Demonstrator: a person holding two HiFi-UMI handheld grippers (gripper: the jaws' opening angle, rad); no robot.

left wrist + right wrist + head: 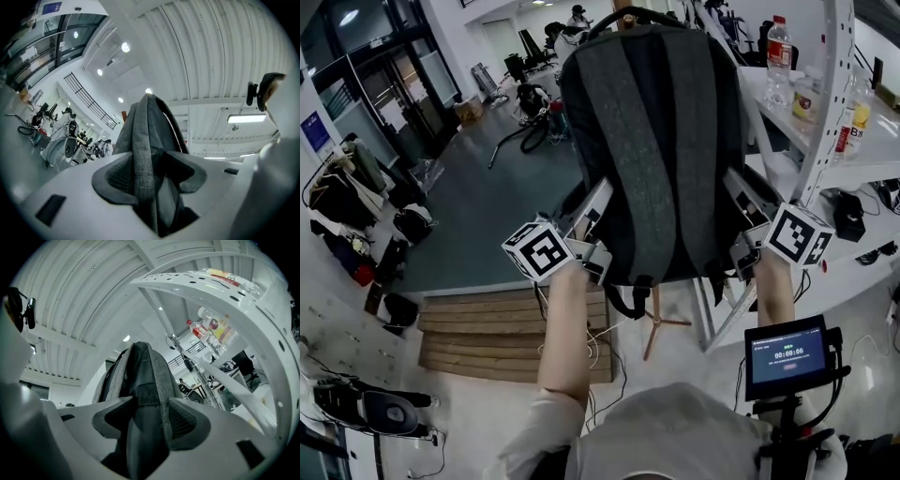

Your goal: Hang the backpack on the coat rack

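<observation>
The left forearm [567,328] and right forearm [775,291] stretch forward. The left gripper [595,211] clamps the backpack [656,141] at its lower left edge, the right gripper [742,214] at its lower right.

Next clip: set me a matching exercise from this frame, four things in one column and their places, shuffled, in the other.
Things
1. dark grey fabric backpack
2. clear plastic bottle with a red cap
3. small black screen with a blue display
4. pale wooden slatted platform

Places
A. on the floor, lower left of the head view
B. on the white perforated shelf unit, upper right
C. clamped between the left gripper and right gripper
D. on a stand, lower right

Pairs: 1-C, 2-B, 3-D, 4-A
</observation>
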